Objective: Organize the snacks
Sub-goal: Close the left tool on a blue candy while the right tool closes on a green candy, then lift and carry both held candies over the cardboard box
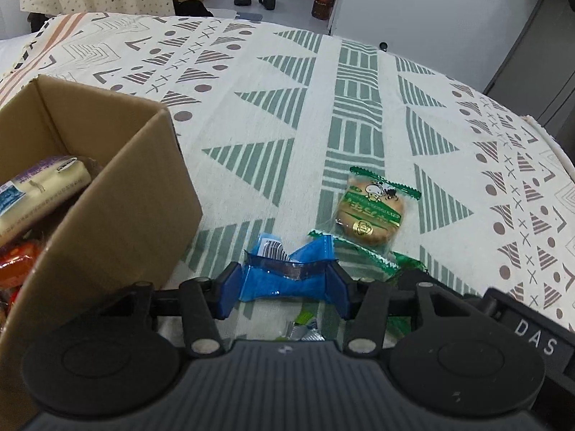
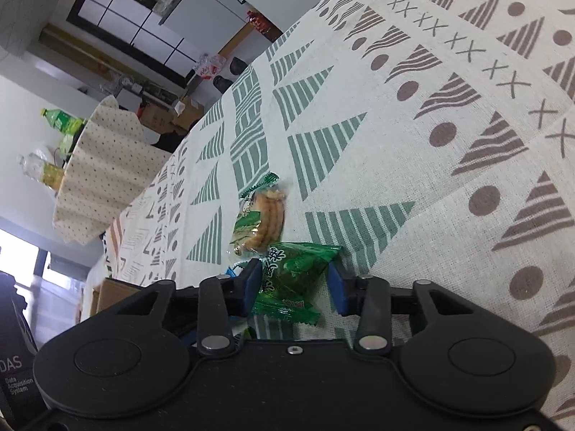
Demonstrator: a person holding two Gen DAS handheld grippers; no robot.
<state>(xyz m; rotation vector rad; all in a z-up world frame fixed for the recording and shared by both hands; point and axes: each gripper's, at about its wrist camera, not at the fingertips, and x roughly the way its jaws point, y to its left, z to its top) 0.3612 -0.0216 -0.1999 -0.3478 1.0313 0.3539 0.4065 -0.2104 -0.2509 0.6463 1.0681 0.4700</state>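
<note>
Patterned tablecloth [image 1: 287, 115] underlies left tongs [image 1: 285, 283] pinching blue packet [image 1: 287, 269], right tongs [image 2: 294, 283] straddling green packet [image 2: 294, 273] loosely.

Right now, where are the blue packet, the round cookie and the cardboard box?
blue packet [image 1: 287, 280]: left wrist view, middle of the wrapper between the fingers.
round cookie [image 1: 370, 215]: left wrist view, centre of the clear wrapper.
cardboard box [image 1: 118, 201]: left wrist view, outer side wall.

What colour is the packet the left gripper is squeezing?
Blue, a shiny blue packet pinched in the left gripper; clearest in the left wrist view.
</note>
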